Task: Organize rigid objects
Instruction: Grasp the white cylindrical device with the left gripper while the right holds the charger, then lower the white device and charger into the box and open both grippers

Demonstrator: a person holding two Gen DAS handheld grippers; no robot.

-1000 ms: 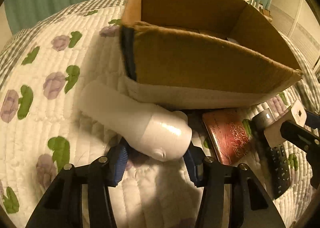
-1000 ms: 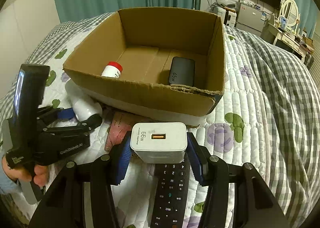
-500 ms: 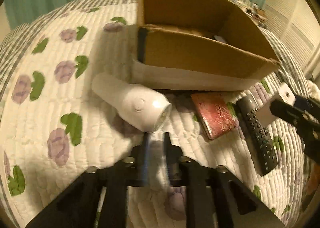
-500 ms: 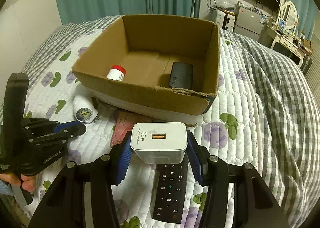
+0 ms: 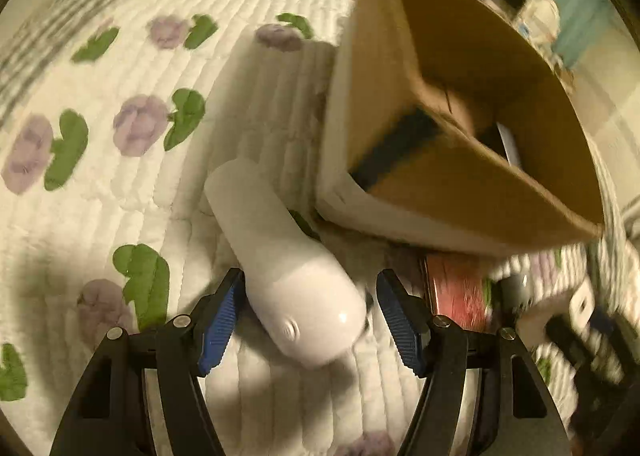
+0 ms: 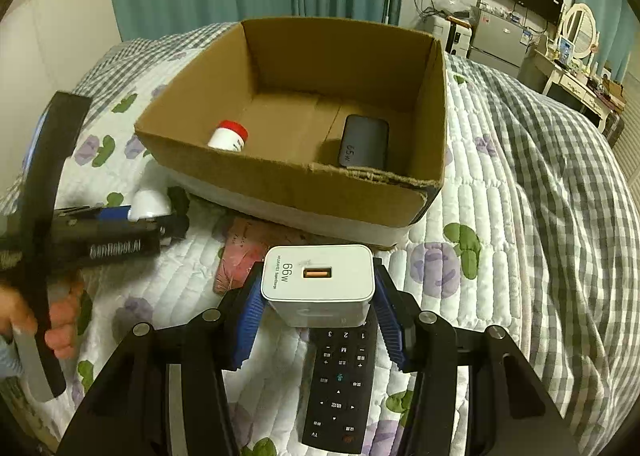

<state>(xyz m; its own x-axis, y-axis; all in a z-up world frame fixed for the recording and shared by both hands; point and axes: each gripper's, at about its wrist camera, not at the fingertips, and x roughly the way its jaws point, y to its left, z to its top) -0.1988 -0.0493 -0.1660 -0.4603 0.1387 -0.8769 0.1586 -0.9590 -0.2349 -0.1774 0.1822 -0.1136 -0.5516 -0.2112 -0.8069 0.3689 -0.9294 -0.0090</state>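
left tool (image 5: 308, 310) open, astride white bottle (image 5: 288, 268) on bed by box (image 6: 320, 160) | right tool (image 6: 318, 310) clamps charger (image 6: 318, 282) | we judge bottle smooth, rigid, rolls; we'd grip mid-body

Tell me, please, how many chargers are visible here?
2: a white charger gripped in the right gripper, and a dark charger lying inside the box. Others may hide behind its near wall.
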